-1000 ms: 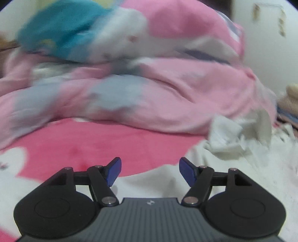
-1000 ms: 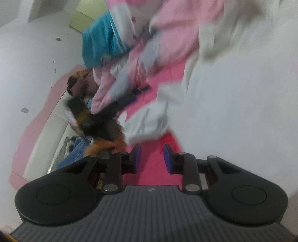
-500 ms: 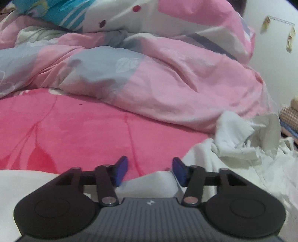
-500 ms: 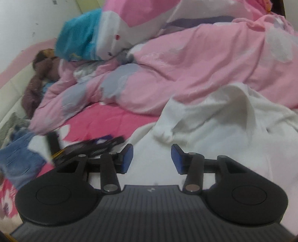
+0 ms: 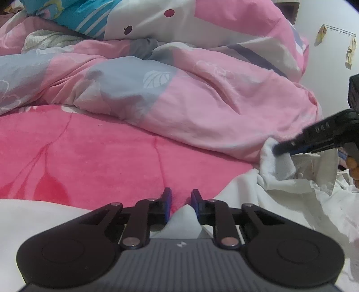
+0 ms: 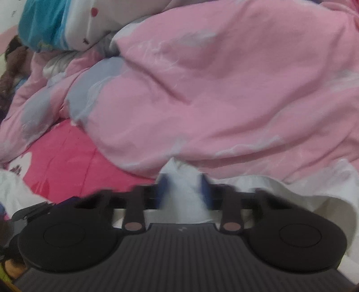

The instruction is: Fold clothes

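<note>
Notably, left gripper (image 5: 181, 205) and right gripper (image 6: 184, 191) each apparently pinched the white garment (image 5: 276, 193), its length spanning between them.

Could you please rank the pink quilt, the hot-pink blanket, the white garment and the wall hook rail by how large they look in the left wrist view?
1. pink quilt
2. hot-pink blanket
3. white garment, though the near camera and the claw hide part of it, so unsure against the blanket
4. wall hook rail

Rumpled pink-and-grey quilt (image 5: 202, 96) fills mid frame; hot-pink fleece blanket (image 5: 89, 161) below it; teal-striped white pillow (image 5: 94, 18) upper left.
</note>
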`<state>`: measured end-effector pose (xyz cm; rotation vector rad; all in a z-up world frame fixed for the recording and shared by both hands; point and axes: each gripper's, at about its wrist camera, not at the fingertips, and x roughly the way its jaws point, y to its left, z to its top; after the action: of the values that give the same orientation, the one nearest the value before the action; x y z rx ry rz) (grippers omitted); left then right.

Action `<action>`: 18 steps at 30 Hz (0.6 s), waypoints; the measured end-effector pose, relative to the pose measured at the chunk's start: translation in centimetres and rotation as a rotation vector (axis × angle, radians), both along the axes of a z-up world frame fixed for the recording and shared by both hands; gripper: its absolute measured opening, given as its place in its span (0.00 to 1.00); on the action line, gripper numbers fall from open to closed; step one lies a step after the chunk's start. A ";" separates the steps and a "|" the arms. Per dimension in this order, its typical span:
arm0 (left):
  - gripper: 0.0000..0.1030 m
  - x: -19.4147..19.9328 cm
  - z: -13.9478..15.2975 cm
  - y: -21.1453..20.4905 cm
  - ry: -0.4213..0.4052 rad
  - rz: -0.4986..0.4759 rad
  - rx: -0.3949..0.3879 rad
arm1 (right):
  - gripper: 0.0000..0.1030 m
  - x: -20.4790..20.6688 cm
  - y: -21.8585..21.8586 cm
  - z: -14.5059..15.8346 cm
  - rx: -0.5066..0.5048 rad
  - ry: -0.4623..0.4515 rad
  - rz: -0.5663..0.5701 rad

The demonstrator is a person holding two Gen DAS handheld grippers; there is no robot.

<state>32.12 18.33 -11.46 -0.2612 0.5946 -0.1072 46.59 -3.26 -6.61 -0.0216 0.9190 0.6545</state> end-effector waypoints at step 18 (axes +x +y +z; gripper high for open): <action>0.13 0.0 0.0 0.5 0.008 0.009 -0.022 | 0.11 -4.9 -9.4 -2.8 0.220 0.037 -0.265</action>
<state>32.08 18.83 -11.44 -0.2859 0.6007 -0.1036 41.64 -12.65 -9.40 0.3047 0.8629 0.5063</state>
